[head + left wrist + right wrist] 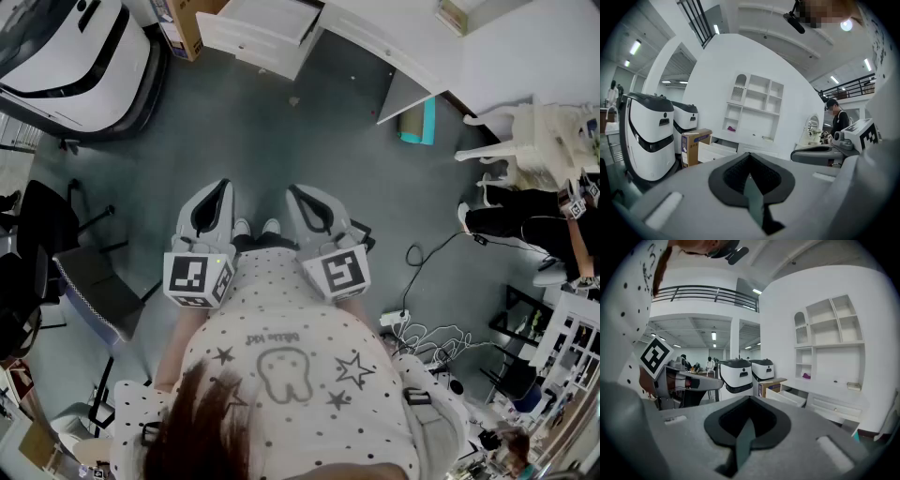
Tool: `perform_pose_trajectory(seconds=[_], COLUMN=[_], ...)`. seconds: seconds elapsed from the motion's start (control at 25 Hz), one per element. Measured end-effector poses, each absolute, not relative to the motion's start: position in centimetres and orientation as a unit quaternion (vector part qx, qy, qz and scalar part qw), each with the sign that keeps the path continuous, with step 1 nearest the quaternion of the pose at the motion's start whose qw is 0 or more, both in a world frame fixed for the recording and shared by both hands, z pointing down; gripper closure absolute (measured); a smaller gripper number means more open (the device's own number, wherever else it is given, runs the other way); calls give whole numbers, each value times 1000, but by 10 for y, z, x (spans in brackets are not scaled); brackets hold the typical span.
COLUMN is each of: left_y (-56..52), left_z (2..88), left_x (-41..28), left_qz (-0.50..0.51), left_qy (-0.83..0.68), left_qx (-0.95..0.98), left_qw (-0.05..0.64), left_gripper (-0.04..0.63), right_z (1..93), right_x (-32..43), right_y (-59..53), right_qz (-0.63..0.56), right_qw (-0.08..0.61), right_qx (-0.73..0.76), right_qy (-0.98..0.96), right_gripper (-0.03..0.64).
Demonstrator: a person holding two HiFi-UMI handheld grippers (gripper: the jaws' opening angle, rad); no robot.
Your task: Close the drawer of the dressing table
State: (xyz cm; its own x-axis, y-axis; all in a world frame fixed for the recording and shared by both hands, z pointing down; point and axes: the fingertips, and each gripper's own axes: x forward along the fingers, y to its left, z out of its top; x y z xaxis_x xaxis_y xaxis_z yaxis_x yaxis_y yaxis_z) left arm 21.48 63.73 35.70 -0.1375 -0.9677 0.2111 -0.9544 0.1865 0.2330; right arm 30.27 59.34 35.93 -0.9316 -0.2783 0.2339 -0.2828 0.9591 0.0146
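The white dressing table [394, 42] stands at the far side of the grey floor, and its drawer [258, 33] is pulled out. Both gripper views show the same open drawer [715, 151] [787, 397] under the shelf unit [754, 108], well ahead of the jaws. I hold both grippers close to my body, side by side and far from the table. The left gripper [214, 204] [750, 174] is shut with nothing in it. The right gripper [311, 208] [748, 422] also has its jaws together and holds nothing.
Two white machines [75, 56] and a cardboard box [183, 28] stand left of the drawer. A black chair [56, 244] is at my left. A white chair [525, 131], a seated person [534, 225] and floor cables [422, 328] are at my right.
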Motion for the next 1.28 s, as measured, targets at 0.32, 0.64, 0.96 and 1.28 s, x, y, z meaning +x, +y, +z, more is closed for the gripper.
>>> perform_pose_trajectory(seconds=[0.32, 0.64, 0.96, 1.28], left_y=[634, 621, 613, 591], left_z=[361, 370, 367, 364], left_x=[247, 276, 281, 284], left_qz=[-21, -21, -15, -2], left_qy=[-749, -754, -747, -719], left_qx=[641, 634, 642, 673], left_qw=[165, 170, 172, 175], left_gripper=[594, 594, 594, 597], right_z=[358, 373, 360, 359], right_x=[329, 357, 354, 354], right_y=[591, 575, 586, 567], right_qz=[10, 26, 35, 46], right_qw=[128, 133, 87, 92], right_qx=[135, 124, 74, 107], right_qy=[-982, -983, -993, -989], right_gripper=[615, 615, 615, 614])
